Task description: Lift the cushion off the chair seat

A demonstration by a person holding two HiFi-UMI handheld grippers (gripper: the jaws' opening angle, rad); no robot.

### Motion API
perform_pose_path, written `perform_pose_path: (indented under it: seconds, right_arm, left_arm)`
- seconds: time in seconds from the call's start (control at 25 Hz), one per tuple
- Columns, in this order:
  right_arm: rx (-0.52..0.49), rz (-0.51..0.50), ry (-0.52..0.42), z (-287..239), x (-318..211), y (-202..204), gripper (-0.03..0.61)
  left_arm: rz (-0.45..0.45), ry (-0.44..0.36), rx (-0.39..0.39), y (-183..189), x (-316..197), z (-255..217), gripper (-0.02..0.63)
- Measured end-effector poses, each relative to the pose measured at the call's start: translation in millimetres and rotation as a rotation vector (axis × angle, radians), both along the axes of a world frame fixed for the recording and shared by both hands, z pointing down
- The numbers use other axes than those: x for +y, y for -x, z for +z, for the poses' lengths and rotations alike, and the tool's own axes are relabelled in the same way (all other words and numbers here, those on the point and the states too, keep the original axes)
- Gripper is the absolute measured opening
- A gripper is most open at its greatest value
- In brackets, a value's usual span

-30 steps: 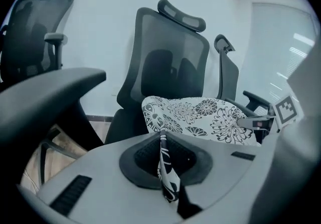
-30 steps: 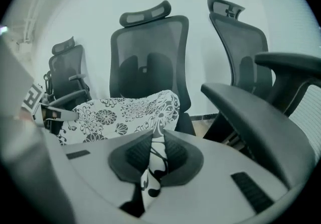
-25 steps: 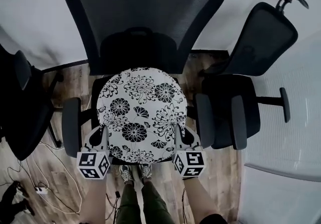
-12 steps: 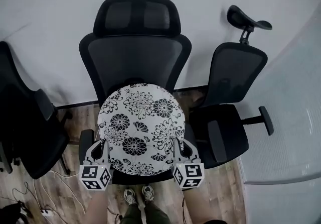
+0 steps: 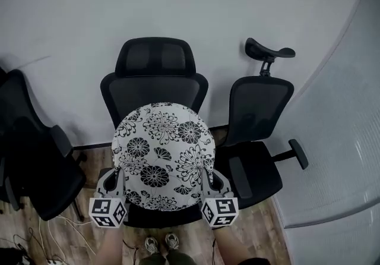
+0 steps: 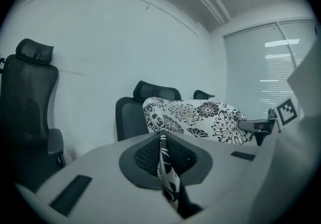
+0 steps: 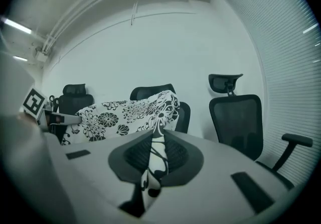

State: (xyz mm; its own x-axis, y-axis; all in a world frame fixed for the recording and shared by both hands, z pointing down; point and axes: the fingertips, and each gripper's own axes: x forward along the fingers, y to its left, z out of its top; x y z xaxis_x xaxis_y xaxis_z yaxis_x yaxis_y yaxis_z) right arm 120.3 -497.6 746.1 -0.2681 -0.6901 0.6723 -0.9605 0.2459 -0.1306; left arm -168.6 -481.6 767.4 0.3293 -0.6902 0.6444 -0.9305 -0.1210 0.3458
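Note:
The round white cushion with black flower print hangs in the air in front of the middle black office chair, held up between both grippers. My left gripper is shut on the cushion's left edge, my right gripper on its right edge. In the left gripper view the cushion runs into that left gripper, a fold of fabric pinched between the jaws. The right gripper view shows the cushion likewise pinched in the right gripper. The chair seat is mostly hidden behind the cushion.
A second black office chair stands to the right, a third chair to the left. A white wall is behind them, a curved ribbed panel at the right. Cables lie on the wooden floor at lower left.
The head view has pulled back and tilted up, so all of the chairs and the wall now show. The cushion stays gripped at both edges.

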Motion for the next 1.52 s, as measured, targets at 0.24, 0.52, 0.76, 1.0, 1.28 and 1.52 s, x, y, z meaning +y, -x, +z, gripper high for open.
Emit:
perform_pose_path:
  seconds: [0.24, 0.52, 0.76, 1.0, 1.28, 1.52]
  right_arm:
    - [0.011, 0.049, 0.125, -7.9, -2.2, -0.9, 0.035]
    - [0.010, 0.032, 0.012, -6.1, 7.1, -2.1, 0.035]
    - [0.026, -0.003, -0.068, -1.7, 10.6, 1.6, 0.035]
    - [0.043, -0.002, -0.140, 3.7, 13.1, -1.5, 0.035]
    - [0.039, -0.008, -0.154, 2.7, 14.8, -0.8, 0.035]
    - [0.042, 0.017, -0.145, 9.2, 12.5, -4.6, 0.035]
  left_arm:
    - [0.061, 0.122, 0.013, 2.0, -11.7, -9.8, 0.018]
    - [0.054, 0.005, 0.010, 4.8, -0.2, -3.5, 0.018]
    - [0.027, -0.098, 0.028, 3.5, 5.8, 3.2, 0.018]
    - [0.016, -0.173, 0.025, 7.0, 11.3, 12.7, 0.018]
    - [0.019, -0.188, 0.023, 4.7, 12.6, 9.4, 0.018]
    - [0.016, -0.184, 0.024, 5.7, 11.8, 13.7, 0.018]
